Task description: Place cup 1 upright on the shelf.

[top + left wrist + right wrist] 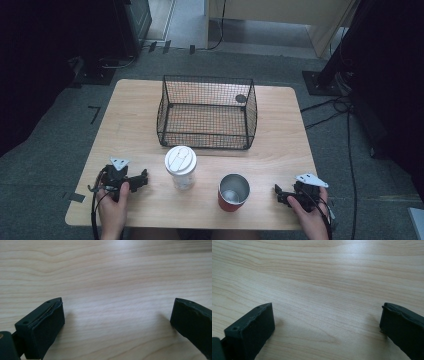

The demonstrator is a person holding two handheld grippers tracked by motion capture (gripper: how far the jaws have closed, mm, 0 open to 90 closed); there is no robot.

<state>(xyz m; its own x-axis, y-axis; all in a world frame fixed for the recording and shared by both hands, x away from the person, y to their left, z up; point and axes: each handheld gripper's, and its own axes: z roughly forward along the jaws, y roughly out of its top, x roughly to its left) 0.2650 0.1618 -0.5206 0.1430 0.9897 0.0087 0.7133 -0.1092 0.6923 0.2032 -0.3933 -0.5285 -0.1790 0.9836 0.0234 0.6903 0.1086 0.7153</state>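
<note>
While nothing is being gripped, the left gripper [144, 178] and right gripper [278, 192] are being held wide open beside the lidded cup [180, 167] and red tumbler [233, 193]

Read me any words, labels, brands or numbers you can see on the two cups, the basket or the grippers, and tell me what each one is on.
None can be read. The clear cup's white lid, the red cup, the wire basket, the left gripper and the right gripper show no legible text.
</note>
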